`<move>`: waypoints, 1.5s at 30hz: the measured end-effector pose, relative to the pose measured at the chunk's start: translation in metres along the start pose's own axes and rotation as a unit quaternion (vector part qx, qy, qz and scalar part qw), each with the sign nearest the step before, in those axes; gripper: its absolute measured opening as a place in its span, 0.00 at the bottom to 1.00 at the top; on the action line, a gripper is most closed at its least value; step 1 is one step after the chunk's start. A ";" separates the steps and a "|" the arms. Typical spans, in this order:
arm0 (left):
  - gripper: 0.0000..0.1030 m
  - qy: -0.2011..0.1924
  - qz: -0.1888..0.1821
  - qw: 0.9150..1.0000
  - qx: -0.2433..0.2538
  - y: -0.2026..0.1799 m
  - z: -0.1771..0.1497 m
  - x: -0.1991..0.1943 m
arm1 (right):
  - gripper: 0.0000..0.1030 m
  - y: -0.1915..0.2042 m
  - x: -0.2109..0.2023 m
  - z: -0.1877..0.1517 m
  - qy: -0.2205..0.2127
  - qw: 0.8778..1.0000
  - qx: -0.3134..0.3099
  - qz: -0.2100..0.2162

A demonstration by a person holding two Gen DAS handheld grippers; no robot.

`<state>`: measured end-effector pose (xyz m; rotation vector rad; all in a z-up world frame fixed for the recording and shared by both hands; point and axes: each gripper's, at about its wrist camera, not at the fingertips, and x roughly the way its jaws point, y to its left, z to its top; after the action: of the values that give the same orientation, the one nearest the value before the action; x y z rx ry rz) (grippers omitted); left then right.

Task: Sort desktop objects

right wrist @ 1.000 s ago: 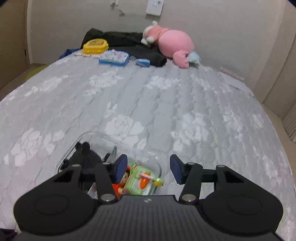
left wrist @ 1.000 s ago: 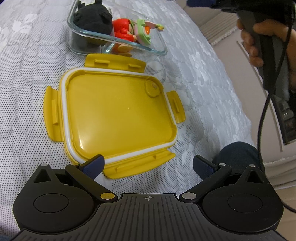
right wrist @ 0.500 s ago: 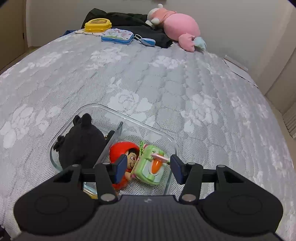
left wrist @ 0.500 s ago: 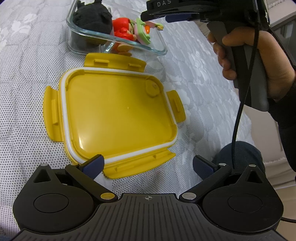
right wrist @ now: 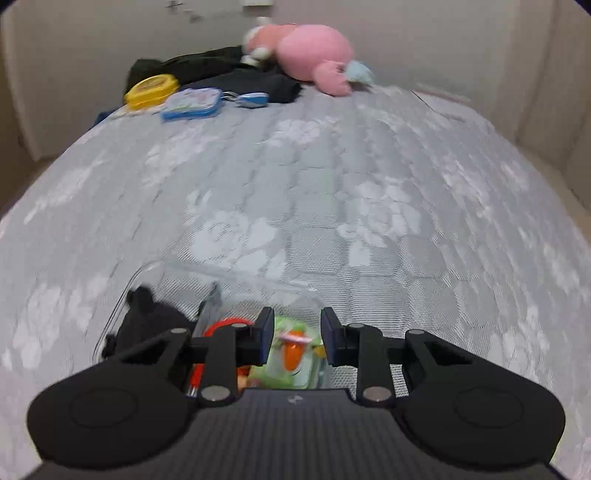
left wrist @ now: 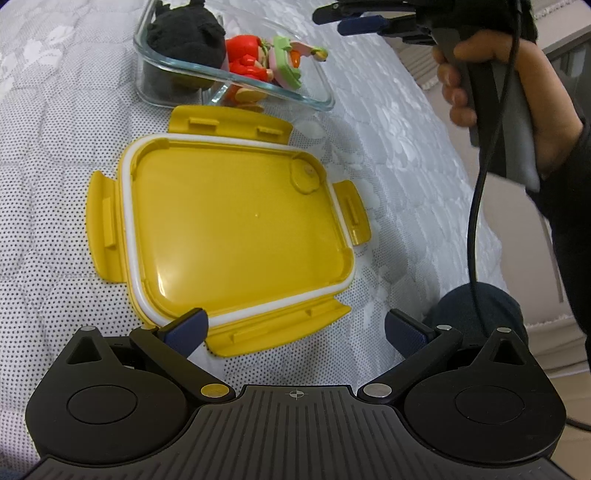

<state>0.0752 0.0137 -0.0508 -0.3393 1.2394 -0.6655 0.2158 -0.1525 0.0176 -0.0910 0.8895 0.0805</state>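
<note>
A yellow lid (left wrist: pixel 236 229) with four open clips lies upside down on the quilted bed. Just behind it stands a glass container (left wrist: pixel 314 99) holding a black plush (left wrist: pixel 184 33), a red figure (left wrist: pixel 243 59) and a green toy (left wrist: pixel 286 62). My left gripper (left wrist: pixel 295 328) is open, its fingers spread over the lid's near edge. My right gripper (right wrist: pixel 297 339) hovers above the container's right compartment, over the green toy (right wrist: pixel 291 347). Its jaws are closing, a narrow gap still shows, and nothing is between them. The left wrist view shows that right gripper (left wrist: pixel 343 18) clear above the toys.
A person's hand (left wrist: pixel 535 110) holds the right gripper's handle, a black cable hanging from it. A knee (left wrist: pixel 476 310) meets the bed's right edge. At the far end lie a pink plush (right wrist: pixel 310 51), dark cloth (right wrist: pixel 240 81), a yellow box (right wrist: pixel 151 88) and a blue case (right wrist: pixel 192 105).
The right gripper came in over the glass container and sank toward the toys, rolling slightly, and its jaws narrowed. The left gripper and the lid stayed put.
</note>
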 end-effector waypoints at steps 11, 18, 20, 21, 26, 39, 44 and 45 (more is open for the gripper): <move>1.00 0.000 -0.001 1.000 -0.001 0.000 -0.001 -0.002 | 0.38 0.012 0.040 -0.002 0.004 1.000 -0.010 0.015; 1.00 0.001 -0.003 1.000 -0.002 0.000 0.000 -0.002 | 0.39 -0.010 0.036 -0.010 0.078 0.994 0.069 0.034; 1.00 0.001 -0.002 1.000 -0.001 -0.001 0.000 -0.002 | 0.39 -0.015 0.024 -0.011 0.082 0.993 0.073 0.050; 1.00 0.001 -0.002 1.000 -0.001 -0.001 0.000 -0.002 | 0.39 -0.017 0.018 -0.009 0.074 0.993 0.076 0.052; 1.00 0.001 -0.001 1.000 -0.002 -0.002 0.000 -0.002 | 0.39 -0.009 0.009 0.002 0.062 0.996 0.015 0.058; 1.00 0.000 -0.002 1.000 -0.002 -0.001 0.000 -0.003 | 0.33 0.023 0.018 -0.009 0.063 0.992 -0.102 0.024; 1.00 0.001 -0.002 1.000 -0.002 -0.001 0.000 -0.002 | 0.39 0.006 0.015 0.003 0.109 0.992 -0.004 0.062; 1.00 0.000 -0.002 1.000 -0.002 -0.001 0.000 -0.002 | 0.42 0.002 0.016 0.002 0.116 0.991 0.015 0.065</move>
<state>0.0741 0.0141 -0.0486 -0.3446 1.2416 -0.6659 0.2276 -0.1503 0.0060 -0.0133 1.1283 0.1806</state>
